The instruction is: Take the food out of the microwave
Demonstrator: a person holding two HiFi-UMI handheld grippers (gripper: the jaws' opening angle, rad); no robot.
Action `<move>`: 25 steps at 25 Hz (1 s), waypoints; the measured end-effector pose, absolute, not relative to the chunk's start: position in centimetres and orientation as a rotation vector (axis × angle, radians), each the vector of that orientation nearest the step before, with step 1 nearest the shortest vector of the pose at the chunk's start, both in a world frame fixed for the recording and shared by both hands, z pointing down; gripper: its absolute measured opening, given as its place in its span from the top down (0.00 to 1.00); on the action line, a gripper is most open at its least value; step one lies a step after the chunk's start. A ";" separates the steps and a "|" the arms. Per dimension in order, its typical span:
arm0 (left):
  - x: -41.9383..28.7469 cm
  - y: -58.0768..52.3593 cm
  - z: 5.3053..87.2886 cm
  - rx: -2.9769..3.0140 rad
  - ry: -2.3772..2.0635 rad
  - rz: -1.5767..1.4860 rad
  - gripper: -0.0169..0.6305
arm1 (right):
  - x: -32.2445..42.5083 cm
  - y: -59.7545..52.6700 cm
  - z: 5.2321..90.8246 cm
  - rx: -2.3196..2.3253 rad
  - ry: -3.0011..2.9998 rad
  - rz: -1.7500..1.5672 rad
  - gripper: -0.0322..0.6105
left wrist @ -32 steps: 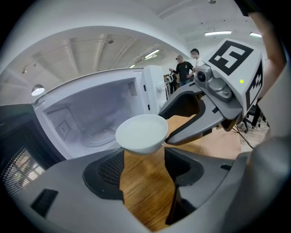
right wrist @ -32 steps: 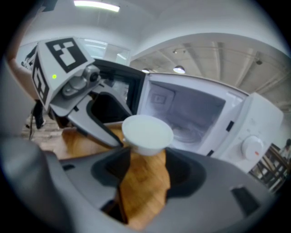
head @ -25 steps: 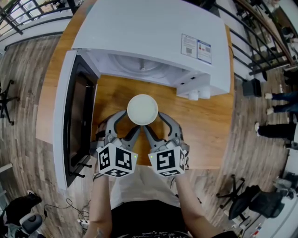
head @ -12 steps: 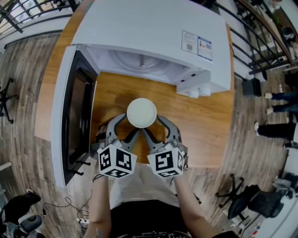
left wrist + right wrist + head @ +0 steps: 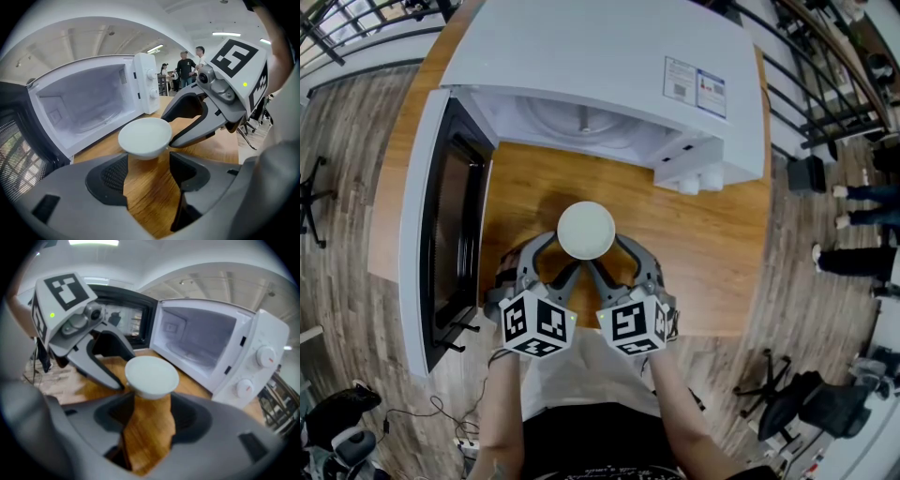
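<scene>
A white bowl (image 5: 586,230) hangs just above the wooden table (image 5: 712,253), in front of the open white microwave (image 5: 609,66). My left gripper (image 5: 558,255) holds the bowl's left side and my right gripper (image 5: 613,255) its right side, so all the fingers cradle it between them. In the left gripper view the bowl (image 5: 144,137) sits at the tips of the wide jaws (image 5: 147,165), and the right gripper's finger (image 5: 197,133) touches its rim. The right gripper view shows the same bowl (image 5: 151,376) over its own jaws (image 5: 151,405). What the bowl contains is not visible.
The microwave door (image 5: 441,225) stands swung out to the left of my hands. The cavity holds only its glass turntable (image 5: 581,127). The table's front edge runs just under the marker cubes. Office chairs (image 5: 787,394) and standing people (image 5: 862,202) are off to the right.
Both grippers have carried the bowl a little lower and nearer to me, away from the microwave opening. Their hold on it has stayed the same.
</scene>
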State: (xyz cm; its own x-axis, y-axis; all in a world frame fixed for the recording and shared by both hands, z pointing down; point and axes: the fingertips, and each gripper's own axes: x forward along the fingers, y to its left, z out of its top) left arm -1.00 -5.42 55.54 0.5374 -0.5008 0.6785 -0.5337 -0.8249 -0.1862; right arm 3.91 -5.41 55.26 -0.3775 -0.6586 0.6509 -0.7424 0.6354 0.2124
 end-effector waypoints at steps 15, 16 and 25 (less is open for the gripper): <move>-1.6 -4.7 57.2 2.690 -0.880 1.210 0.51 | 3.4 -4.6 56.6 1.058 -2.118 0.181 0.55; -1.6 -4.6 57.3 2.690 -0.877 1.213 0.51 | 3.4 -4.6 56.7 1.055 -2.115 0.184 0.55; -1.6 -4.3 57.7 2.690 -0.857 1.223 0.51 | 3.5 -4.4 57.4 1.042 -2.100 0.192 0.55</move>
State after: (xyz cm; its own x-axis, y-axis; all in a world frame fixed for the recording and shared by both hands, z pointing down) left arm -1.58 -4.34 57.74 0.5291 -0.4610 0.7124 -0.5125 -0.8427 -0.1647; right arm 3.51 -4.37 57.40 -0.3696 -0.6161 0.6956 -0.7322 0.6540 0.1901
